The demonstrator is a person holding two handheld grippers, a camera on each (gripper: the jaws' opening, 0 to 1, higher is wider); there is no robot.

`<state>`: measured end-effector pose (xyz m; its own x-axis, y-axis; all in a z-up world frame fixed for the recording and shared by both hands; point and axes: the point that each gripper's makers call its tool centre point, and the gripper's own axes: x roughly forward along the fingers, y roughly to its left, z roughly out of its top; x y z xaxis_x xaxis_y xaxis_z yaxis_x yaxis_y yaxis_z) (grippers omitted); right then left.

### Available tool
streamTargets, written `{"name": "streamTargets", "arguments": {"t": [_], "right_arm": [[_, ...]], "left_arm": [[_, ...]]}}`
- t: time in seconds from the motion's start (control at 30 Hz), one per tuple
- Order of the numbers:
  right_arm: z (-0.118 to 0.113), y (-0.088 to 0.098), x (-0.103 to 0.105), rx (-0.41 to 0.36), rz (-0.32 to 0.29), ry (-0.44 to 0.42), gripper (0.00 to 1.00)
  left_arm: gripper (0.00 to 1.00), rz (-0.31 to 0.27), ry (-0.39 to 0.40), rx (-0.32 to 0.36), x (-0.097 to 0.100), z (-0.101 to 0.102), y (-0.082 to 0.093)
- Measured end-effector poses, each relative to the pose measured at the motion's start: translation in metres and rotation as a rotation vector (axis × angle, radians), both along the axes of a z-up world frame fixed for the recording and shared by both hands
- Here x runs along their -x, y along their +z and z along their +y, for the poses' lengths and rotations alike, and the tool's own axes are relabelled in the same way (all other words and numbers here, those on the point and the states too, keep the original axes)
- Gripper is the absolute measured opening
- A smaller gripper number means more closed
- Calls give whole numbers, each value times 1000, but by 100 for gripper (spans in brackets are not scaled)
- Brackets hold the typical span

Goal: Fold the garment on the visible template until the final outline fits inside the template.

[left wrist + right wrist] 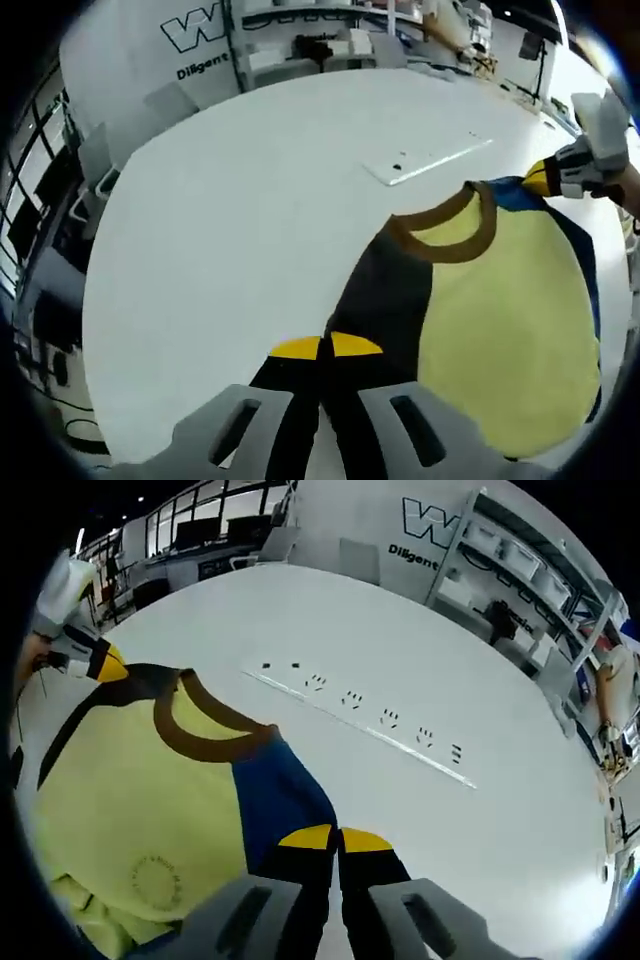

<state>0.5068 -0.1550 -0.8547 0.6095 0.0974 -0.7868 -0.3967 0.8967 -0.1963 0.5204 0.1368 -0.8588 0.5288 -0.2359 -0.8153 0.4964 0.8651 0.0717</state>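
A yellow T-shirt [500, 310] with a brown collar [440, 245], one black shoulder and one blue shoulder is spread between my two grippers over the white table [250, 200]. My left gripper [325, 347] is shut on the black shoulder, its yellow tips pressed together. My right gripper [337, 838] is shut on the blue shoulder [280, 790]. The right gripper [548, 178] comes into the left gripper view at the far right. The left gripper [105, 665] comes into the right gripper view at the far left. Beyond the collar [200, 742], a thin clear marked strip [360, 725] lies flat.
The white table [480, 660] stretches wide beyond the T-shirt [130, 800], with the same strip [430, 160] on it. Shelves with boxes [520, 570] and a white wall with lettering [200, 40] stand past its far edge. Grey chairs [170, 100] line that side.
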Motion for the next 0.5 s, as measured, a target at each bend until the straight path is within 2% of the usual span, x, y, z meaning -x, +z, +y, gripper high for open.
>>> {"name": "streamTargets", "arguments": {"t": [0.2, 0.33, 0.37, 0.4, 0.43, 0.47, 0.5], "right_arm": [[2, -5, -2, -22, 6, -17, 0], [1, -11, -2, -47, 12, -60, 0], [2, -8, -5, -84, -10, -110, 0], [2, -4, -7, -107, -26, -123, 0], [2, 4, -11, -148, -68, -154, 0], [4, 15, -12, -194, -110, -165, 0], [5, 23, -11, -216, -126, -179, 1]], "left_arm": [[0, 0, 20, -6, -1, 4, -3], [2, -9, 9, -23, -1, 4, -2], [4, -4, 29, -33, 1, 8, -1], [8, -1, 47, -49, 3, 12, 1], [10, -13, -1, -69, 5, 12, 4], [14, -30, -7, -81, 7, 13, 8], [17, -31, 1, -68, 10, 13, 11]]}}
